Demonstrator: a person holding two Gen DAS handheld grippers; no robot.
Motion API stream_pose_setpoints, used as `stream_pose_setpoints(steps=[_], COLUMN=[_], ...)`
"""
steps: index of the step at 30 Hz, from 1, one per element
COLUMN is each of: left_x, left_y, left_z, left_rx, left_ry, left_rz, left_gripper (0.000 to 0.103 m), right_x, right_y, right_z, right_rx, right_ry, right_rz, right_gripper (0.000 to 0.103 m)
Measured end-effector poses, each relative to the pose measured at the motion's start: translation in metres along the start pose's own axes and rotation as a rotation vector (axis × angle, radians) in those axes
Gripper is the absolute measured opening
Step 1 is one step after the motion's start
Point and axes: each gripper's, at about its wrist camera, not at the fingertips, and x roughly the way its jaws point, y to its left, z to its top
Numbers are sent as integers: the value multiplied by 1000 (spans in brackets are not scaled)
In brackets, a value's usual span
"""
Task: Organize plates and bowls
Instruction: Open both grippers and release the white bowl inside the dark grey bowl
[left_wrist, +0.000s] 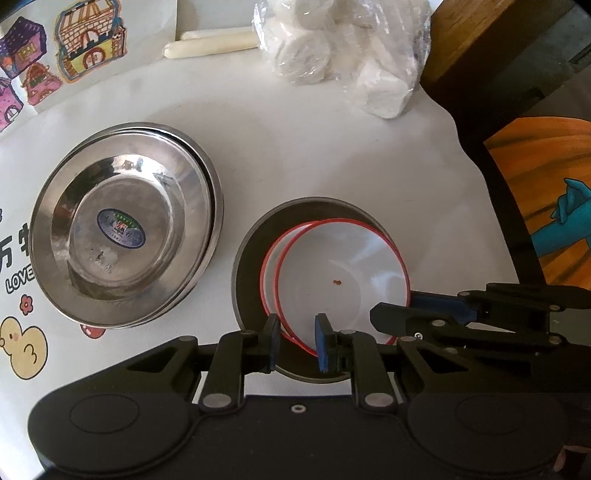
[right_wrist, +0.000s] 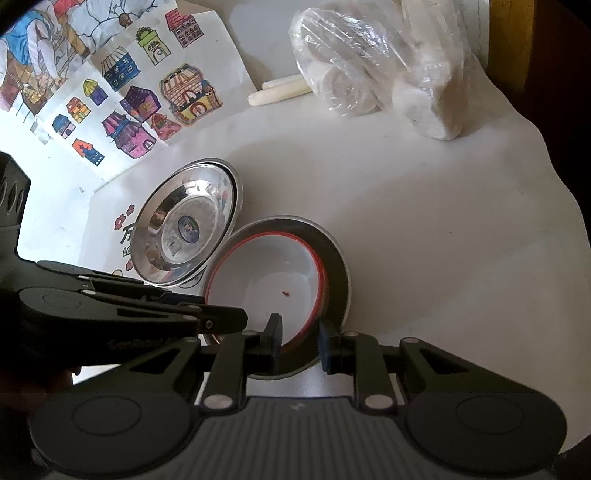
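Both grippers — left (left_wrist: 297, 341), right (right_wrist: 300, 344) — straddled the red-rimmed bowls' (left_wrist: 341, 284) near rim, jaws apart, beside the steel plates (left_wrist: 125, 236).

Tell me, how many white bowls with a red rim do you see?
2. Both sit nested inside the grey plate: the upper bowl lies shifted to the right, and the lower bowl shows only its left rim. More could be hidden underneath.

We note a white tabletop (left_wrist: 303, 155), its surface partly covered by a sheet of coloured house drawings (right_wrist: 147, 92) and printed cartoon stickers (left_wrist: 22, 347). Beyond its right edge we record a brown wooden furniture piece (left_wrist: 487, 37) and an orange-and-blue painted picture (left_wrist: 554, 199). Soft, even light falls across the tabletop.
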Motion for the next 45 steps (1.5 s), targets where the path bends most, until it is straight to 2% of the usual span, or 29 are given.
stream_pose_setpoints(steps=[26,41,45], left_x=[2,-5,-8], left_y=[1,2,3], left_z=[6,7,9], left_rx=[-38,-29,-32], left_ry=[14,2,-3], left_rz=[20,4,10], left_gripper=[28,40,47], right_x=[4,1,-1], right_y=[2,-2,-3], right_z=[6,6,6], right_rx=[-25,-3,3], right_ry=[42,45,44], right_rz=[9,-3,-6], right_gripper=[24,26,26])
